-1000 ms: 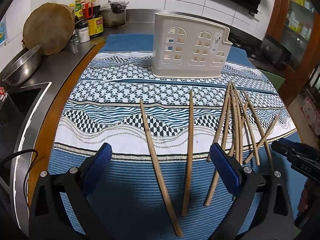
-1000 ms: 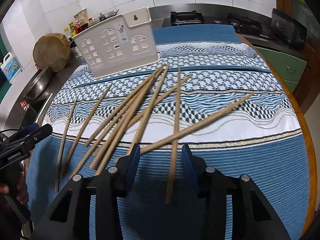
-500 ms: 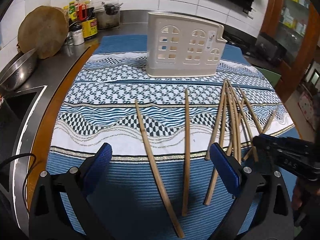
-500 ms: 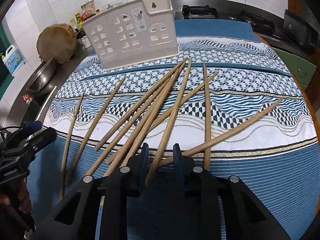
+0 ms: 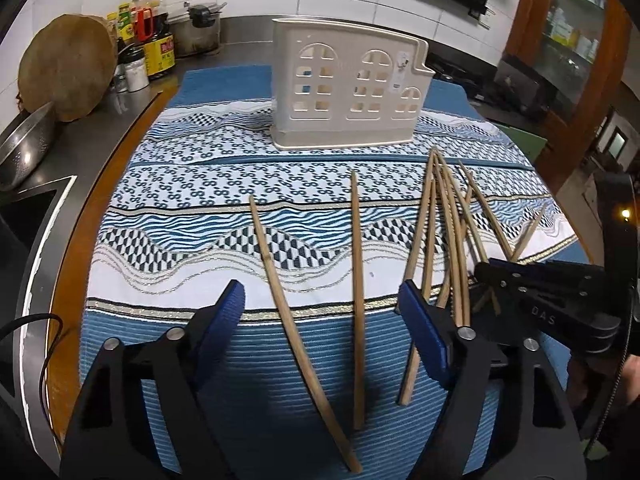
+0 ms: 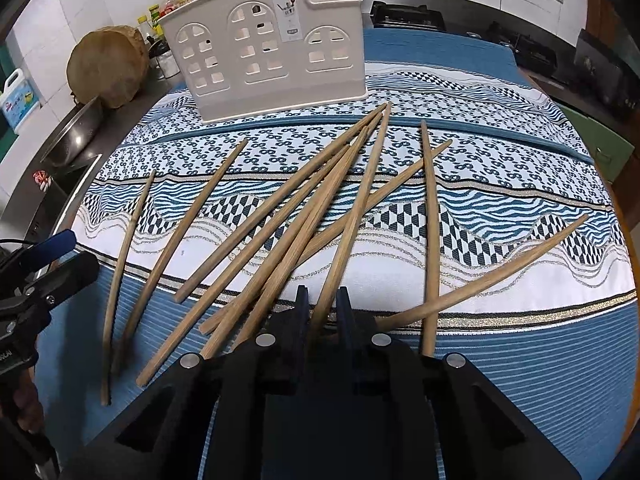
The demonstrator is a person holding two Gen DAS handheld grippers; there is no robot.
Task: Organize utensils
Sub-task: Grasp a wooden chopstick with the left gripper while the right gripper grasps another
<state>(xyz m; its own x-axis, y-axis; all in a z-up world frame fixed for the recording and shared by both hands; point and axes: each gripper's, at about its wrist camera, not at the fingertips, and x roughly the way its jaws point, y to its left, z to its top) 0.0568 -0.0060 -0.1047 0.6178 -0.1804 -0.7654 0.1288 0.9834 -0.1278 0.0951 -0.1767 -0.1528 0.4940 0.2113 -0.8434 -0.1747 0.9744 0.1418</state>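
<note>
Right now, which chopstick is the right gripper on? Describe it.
Find the cream house-shaped holder. A fan of chopsticks spreads from below its right corner. It is the fan's rightmost stick, the only one ending inside the right gripper.

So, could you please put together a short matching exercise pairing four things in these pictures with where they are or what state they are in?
Column 1:
1. left tool
2. right tool
3. utensil holder
4. metal bowl

Column 2:
A. upright at the far end of the cloth
B. on the steel counter beside the sink
C. wide open above two separate chopsticks
D. nearly closed around one chopstick

Pairs: 1-C, 2-D, 3-A, 4-B
</note>
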